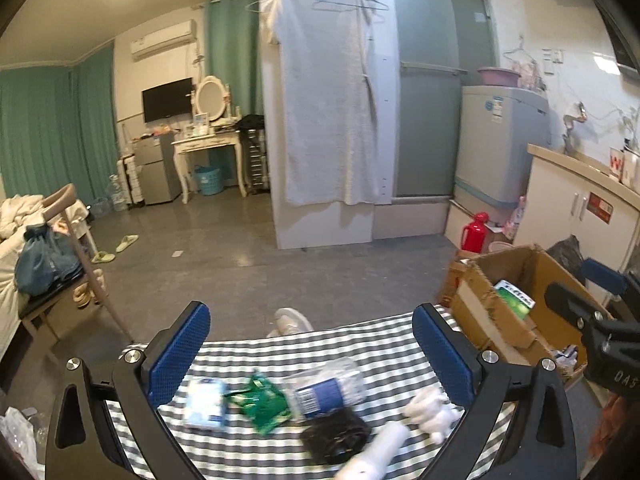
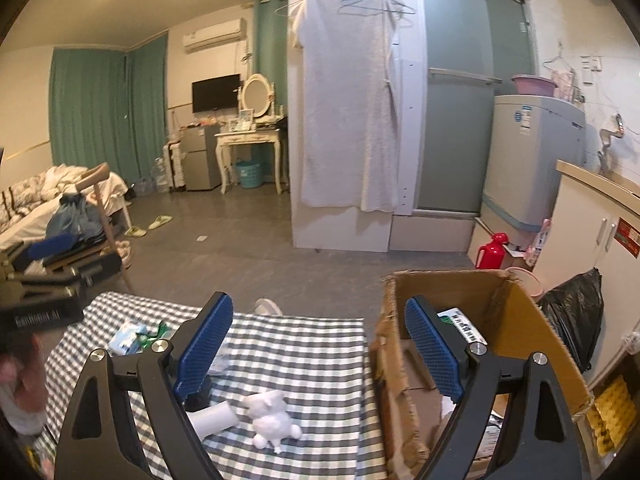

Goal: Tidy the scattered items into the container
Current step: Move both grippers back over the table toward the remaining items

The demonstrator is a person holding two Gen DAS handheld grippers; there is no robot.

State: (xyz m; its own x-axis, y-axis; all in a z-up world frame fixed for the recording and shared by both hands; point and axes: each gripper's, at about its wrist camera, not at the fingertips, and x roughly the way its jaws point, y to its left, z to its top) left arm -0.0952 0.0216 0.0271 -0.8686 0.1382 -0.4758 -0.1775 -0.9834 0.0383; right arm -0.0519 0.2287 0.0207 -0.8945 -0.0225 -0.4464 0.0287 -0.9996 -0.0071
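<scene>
Left gripper (image 1: pixel 311 350) spread, empty, above checked cloth (image 1: pixel 360 340). Left wrist view alone showed whole scatter: tissue pack (image 1: pixel 205 402), green packet (image 1: pixel 262 402), clear bottle (image 1: pixel 328 390), black item (image 1: pixel 335 434), white tube (image 1: pixel 378 454), white plush (image 1: pixel 430 408). Right gripper (image 2: pixel 319 346) spread, empty, straddling near wall of cardboard box (image 2: pixel 532 320). Right wrist view alone showed box interior beside cloth edge, plush on cloth, outside box.

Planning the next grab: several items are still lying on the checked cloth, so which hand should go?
Probably left: the left gripper hangs open over the clutter, framing the plastic bottle. The right gripper straddles the cardboard box wall.
</scene>
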